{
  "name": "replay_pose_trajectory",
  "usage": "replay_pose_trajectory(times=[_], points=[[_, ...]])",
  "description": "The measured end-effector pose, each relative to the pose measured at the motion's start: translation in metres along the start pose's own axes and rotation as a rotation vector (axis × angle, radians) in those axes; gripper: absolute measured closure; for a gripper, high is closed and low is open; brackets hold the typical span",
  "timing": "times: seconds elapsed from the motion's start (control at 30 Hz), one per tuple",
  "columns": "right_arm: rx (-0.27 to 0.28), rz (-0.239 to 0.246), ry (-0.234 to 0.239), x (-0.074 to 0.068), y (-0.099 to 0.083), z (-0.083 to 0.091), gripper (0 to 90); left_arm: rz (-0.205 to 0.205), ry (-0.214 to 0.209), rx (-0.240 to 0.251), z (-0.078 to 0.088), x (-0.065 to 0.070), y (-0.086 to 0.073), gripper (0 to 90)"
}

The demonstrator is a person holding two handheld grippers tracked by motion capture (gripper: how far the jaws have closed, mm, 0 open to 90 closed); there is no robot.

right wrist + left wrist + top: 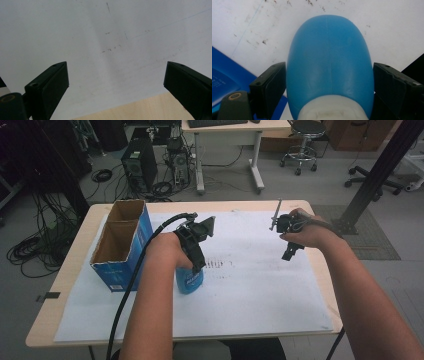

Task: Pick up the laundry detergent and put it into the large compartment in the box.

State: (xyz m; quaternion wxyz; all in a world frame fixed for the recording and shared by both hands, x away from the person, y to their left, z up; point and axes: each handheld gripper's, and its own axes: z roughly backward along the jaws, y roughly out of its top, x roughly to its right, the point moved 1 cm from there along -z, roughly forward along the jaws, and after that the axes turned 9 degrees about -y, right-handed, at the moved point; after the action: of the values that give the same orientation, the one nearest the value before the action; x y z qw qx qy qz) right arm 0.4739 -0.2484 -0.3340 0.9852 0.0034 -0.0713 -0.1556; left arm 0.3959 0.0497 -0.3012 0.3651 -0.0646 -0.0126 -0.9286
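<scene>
Blue plastic sits between the jaws of the left gripper [329, 82]: in the left gripper view a smooth blue bottle [329, 62] with a white neck at its near end lies squarely in the gap, and both black pads sit right against its sides, so the tool is clamped on it. No earlier picture shows how it got there. In the high view the left forearm reaches up from the near edge of the table [300, 206], the hand bent down at the wrist so the gripper points at the surface, with the bottle standing just below it on the white paper sheet [260, 285], left of the table's middle. Its label carries pale lettering too blurred to read.

Just to the left of the bottle, near the table's left edge, stands an open blue cardboard box [122, 245] with two compartments; its printed side panel is too small to read as well.

The right forearm comes in from the near right corner, and the right gripper [290, 237] hangs above the sheet toward the far right corner. In the right gripper view its jaws stand wide apart over bare paper and a strip of wooden table edge, gripping nothing.

Between the two hands the sheet lies free, marked by faint dark smudges, and the near half of the sheet is unoccupied too.
</scene>
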Motion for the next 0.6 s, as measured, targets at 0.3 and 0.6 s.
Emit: replay_pose_trajectory(times=[0.3, 0.6], points=[[0.001, 0.001, 0.002, 0.0008, -0.0018, -0.0021, 5.9, 0.015, -0.006, -0.017, -0.001, -0.0013, 0.0006, 23.1], [-0.001, -0.004, 0.004, 0.001, -0.0031, -0.0044, 5.9, 0.026, -0.01, -0.013, -0.0029, -0.0007, 0.0032, 31.2]])
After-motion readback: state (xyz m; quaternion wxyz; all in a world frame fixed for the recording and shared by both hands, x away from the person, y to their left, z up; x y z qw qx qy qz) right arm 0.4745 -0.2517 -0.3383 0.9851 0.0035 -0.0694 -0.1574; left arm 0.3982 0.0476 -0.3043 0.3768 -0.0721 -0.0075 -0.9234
